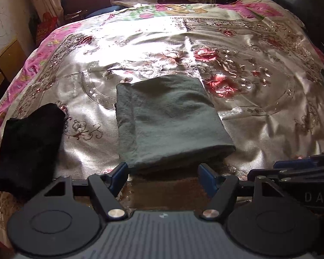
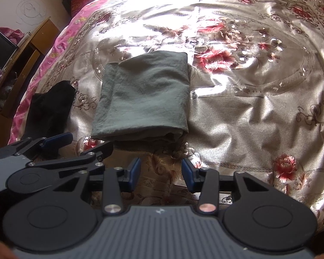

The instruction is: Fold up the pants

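Grey-green pants [image 1: 168, 118] lie folded into a compact rectangle on the floral satin bedspread [image 1: 259, 112]; they also show in the right wrist view [image 2: 144, 97]. My left gripper [image 1: 163, 172] is open and empty, just short of the pants' near edge. My right gripper [image 2: 161, 170] is open and empty, a little nearer than the pants' near edge. The left gripper also shows at the left of the right wrist view [image 2: 77, 144], and the right gripper's fingers [image 1: 291, 168] enter the left wrist view at right.
A folded black garment [image 1: 28, 149] lies to the left of the pants, also in the right wrist view [image 2: 49, 110]. A wooden cabinet [image 2: 23, 64] stands beside the bed's left edge. Curtains and clutter lie beyond the far side.
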`<control>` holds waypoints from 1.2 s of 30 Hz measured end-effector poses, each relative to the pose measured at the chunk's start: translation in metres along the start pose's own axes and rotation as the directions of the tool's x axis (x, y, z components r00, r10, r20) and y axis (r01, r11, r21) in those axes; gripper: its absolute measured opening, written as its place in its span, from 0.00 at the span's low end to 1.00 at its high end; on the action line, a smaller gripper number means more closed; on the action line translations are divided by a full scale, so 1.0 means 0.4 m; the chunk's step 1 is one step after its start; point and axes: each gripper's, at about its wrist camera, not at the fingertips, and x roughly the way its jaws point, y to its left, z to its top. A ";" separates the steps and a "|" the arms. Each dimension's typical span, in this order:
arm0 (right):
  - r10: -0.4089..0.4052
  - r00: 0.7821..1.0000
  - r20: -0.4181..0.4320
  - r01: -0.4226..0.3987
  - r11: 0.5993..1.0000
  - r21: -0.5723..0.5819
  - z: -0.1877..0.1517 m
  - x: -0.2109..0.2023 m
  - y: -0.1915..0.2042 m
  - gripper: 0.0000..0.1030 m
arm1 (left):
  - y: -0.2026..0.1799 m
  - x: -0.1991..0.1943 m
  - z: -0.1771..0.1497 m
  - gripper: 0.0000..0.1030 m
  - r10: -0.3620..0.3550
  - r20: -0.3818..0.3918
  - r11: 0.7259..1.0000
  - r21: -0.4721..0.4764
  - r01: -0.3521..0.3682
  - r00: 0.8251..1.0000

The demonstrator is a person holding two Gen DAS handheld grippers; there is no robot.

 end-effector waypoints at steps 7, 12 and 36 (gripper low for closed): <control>-0.002 1.000 0.001 0.002 1.000 0.000 -0.002 -0.003 0.001 0.43 | 0.000 -0.003 -0.001 0.81 0.000 0.003 1.000 0.004 0.000 1.000; 0.001 1.000 -0.002 -0.001 1.000 -0.001 -0.003 -0.003 0.001 0.43 | 0.000 -0.005 -0.003 0.81 0.006 0.003 1.000 0.009 -0.006 1.000; 0.004 1.000 0.020 -0.004 0.999 -0.038 0.009 -0.026 0.026 0.43 | 0.009 -0.041 0.011 0.81 0.038 0.039 0.999 0.018 -0.039 0.999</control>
